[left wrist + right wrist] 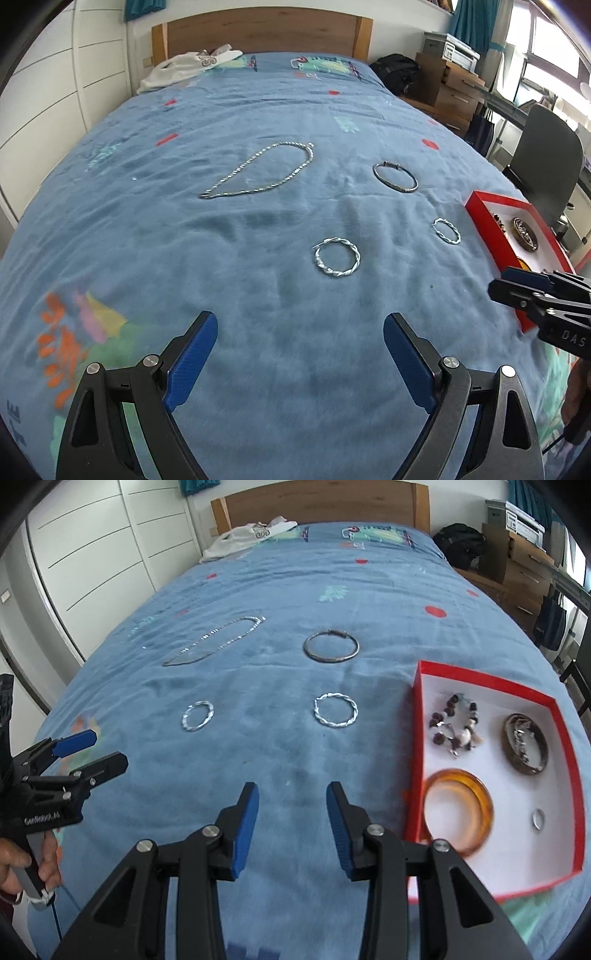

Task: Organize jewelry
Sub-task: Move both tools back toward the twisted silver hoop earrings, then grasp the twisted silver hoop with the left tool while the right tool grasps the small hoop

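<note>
On the blue bedspread lie a silver chain necklace, a thin dark bangle and two twisted silver bangles. A red box with a white inside holds an amber bangle, a beaded bracelet, a dark bangle and a small ring. My left gripper is open and empty, short of the nearest twisted bangle. My right gripper is open and empty, left of the box.
A white garment lies by the wooden headboard. White wardrobe doors stand on the left. A black bag, drawers and a chair stand on the right of the bed.
</note>
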A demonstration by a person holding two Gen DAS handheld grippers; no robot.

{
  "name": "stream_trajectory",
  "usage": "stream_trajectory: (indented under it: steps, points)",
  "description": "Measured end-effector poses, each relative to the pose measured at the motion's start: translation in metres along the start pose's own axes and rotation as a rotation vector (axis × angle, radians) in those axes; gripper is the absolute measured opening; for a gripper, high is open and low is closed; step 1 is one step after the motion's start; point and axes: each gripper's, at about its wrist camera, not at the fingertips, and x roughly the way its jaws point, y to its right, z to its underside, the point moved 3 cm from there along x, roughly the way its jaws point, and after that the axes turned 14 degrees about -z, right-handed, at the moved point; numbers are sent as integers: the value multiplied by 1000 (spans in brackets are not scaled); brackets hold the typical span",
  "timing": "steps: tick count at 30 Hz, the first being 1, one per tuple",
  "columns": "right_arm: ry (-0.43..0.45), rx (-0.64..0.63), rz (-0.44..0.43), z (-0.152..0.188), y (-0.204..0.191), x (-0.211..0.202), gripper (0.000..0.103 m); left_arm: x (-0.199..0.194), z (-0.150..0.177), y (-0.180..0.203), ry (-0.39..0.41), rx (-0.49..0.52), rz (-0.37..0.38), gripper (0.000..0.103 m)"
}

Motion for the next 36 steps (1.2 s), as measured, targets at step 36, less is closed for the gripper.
stream_trajectory:
  steps: [36]
  points:
    - [40, 113, -24, -56, 50, 73, 37, 76, -33, 34, -37, -6, 60, 84]
